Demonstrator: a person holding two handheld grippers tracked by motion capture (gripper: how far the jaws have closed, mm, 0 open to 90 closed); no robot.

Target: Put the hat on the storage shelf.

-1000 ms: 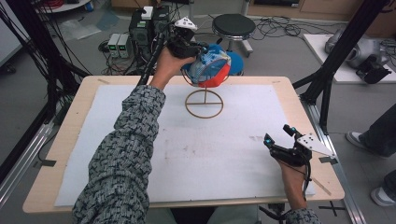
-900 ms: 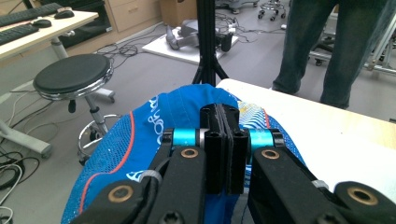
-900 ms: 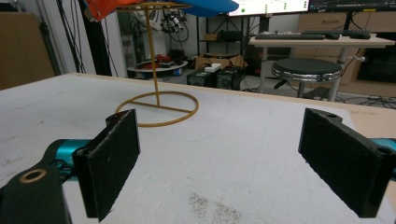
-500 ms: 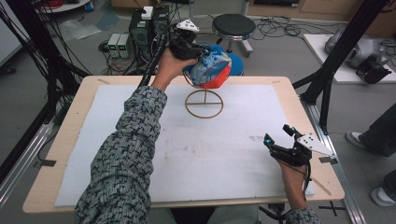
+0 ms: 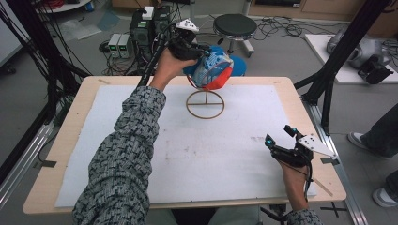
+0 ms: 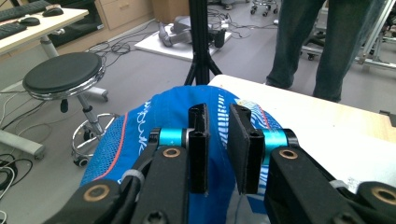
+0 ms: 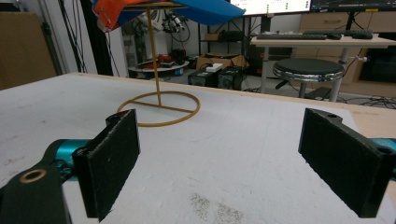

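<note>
Cap on stand, far edge of table

Blue-and-orange cap perched atop gold wire stand at 12 o'clock; left gripper over it, jaws just opening, narrow gap, pads clear of the fabric. Right gripper at 4 o'clock near the table edge, jaws spread wide, nothing held.

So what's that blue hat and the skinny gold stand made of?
The cap looks like soft cloth: mesh holes show on its blue panels, and it sags. The stand looks like thin metal wire with a dull gold coat, though painted plastic is possible.
</note>
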